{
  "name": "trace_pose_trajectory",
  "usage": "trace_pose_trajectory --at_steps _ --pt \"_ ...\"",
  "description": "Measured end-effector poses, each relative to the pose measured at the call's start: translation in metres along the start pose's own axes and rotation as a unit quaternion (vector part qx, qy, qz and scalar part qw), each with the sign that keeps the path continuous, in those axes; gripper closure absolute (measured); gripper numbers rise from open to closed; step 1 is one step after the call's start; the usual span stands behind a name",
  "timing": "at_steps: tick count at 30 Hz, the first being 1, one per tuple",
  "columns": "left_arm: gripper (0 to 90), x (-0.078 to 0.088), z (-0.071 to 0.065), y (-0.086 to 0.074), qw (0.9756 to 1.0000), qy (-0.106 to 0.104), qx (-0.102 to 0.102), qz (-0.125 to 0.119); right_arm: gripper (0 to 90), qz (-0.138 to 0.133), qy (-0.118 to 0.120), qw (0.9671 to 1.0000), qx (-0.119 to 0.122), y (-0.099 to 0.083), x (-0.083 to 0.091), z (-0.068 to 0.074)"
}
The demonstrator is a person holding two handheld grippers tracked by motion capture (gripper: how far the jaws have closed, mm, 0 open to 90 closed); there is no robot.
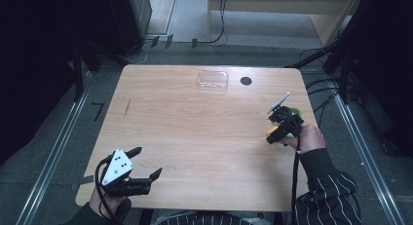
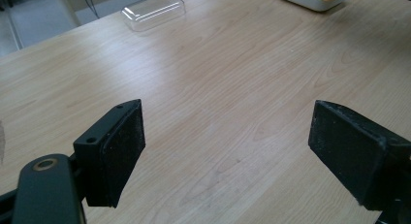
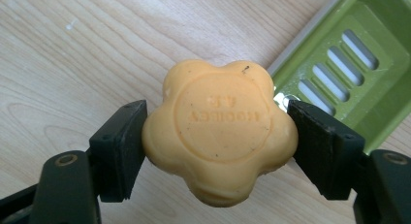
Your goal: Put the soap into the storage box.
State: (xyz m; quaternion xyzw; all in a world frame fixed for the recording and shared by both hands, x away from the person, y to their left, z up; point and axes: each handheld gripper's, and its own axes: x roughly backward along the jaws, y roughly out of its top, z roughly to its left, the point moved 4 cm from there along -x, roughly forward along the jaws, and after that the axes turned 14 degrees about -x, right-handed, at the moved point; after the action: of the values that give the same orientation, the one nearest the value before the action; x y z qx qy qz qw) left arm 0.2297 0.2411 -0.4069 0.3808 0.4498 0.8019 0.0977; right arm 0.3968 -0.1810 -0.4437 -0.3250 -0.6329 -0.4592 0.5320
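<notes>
Orange-yellow and matt, the flower-shaped soap bar [image 3: 220, 132] sits clamped between the two black jaws of the right gripper [image 3: 218, 136], one pad pressed against each side of it. It has rounded lobes around its edge and a round stamped medallion in the middle of its face, ringed by a fine raised line. Small embossed lettering runs across that medallion, upside down in the right gripper view and too faint to read. A few dark specks and fine scratches mark the surface, one speck near the upper lobe.

Just behind the soap to the right lies the green soap dish [image 3: 361, 73], with a pale rim and slotted drain openings in its floor. Its corner lies close to the right jaw. Whether the soap rests on the wood or is held just above it cannot be told.

In the high view the right gripper [image 1: 272, 132] holds the soap [image 1: 271, 131] near the right edge of the wooden table [image 1: 195, 137], just left of the dish [image 1: 294, 111], with the person's right hand [image 1: 309, 137] behind it.

At the near left corner the left gripper [image 1: 146, 162] has its jaws spread wide with only bare wood between them. A clear plastic lid [image 1: 213, 81] lies at the far middle of the table, with a round dark hole [image 1: 246, 81] just to its right.
</notes>
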Motion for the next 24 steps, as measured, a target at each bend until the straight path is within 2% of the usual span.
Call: trace_pose_trajectory --at_steps 24 --pt "13.6 -0.001 0.000 0.000 1.0000 -0.002 0.000 -0.001 26.1 -0.031 -0.013 0.9980 -0.053 0.002 0.004 -0.031"
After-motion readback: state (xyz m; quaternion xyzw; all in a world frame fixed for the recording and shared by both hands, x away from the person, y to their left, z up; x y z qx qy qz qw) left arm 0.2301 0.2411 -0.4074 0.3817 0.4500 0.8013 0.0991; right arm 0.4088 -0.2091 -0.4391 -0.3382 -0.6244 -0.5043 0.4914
